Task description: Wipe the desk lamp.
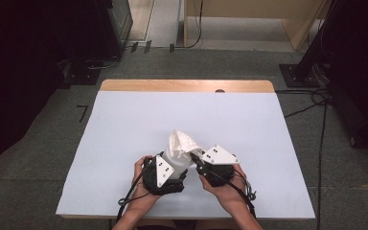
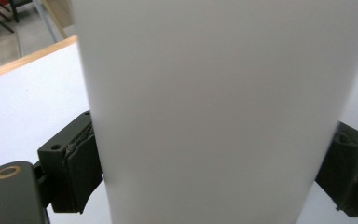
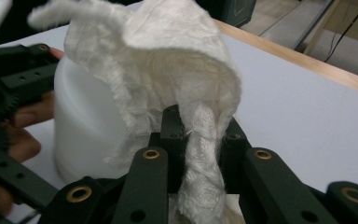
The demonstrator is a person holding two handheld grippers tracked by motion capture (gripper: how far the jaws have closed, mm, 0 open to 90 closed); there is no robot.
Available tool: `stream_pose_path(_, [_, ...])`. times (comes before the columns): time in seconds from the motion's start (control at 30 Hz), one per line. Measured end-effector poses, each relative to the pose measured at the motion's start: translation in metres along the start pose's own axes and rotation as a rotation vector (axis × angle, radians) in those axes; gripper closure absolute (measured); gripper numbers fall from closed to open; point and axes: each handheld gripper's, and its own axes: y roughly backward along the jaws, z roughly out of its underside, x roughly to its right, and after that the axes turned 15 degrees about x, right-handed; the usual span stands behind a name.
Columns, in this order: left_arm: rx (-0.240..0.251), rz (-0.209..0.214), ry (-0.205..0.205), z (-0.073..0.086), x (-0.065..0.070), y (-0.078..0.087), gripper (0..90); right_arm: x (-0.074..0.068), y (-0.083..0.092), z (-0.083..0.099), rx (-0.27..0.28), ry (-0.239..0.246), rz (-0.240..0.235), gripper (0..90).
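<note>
In the left gripper view we see the white container [image 2: 214, 112] blurred, its top and bottom cut off. In the right gripper view the white cloth [image 3: 168, 70] hides the container's mouth, and the cloth's lower end is cut off.

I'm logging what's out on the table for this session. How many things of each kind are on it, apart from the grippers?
White plastic cup: 1
White cloth: 1
Total: 2
</note>
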Motion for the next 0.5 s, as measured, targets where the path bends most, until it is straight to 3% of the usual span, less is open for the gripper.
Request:
stream_pose_path(0.07, [0.001,0.014,-0.009,-0.002,0.0,0.0,8.2,0.007,-0.001,0.003,-0.01,-0.038,0.007,77.8])
stream_pose_path(0.13, [-0.012,0.03,-0.003,-0.001,0.0,-0.002,8.2,0.011,-0.002,0.005,-0.029,-0.04,0.006,77.7])
stream_pose_path(0.3, [-0.043,0.04,-0.032,0.004,0.002,-0.009,8.3,0.019,-0.004,0.008,-0.074,-0.082,-0.02,77.2])
stream_pose_path(0.4, [-0.039,0.035,-0.06,0.003,0.007,-0.012,8.3,0.023,-0.001,0.005,-0.054,-0.117,-0.042,77.0])
stream_pose_path(0.5, [-0.039,0.051,-0.079,0.002,0.008,-0.015,8.4,0.019,0.003,-0.001,-0.034,-0.133,-0.066,77.1])
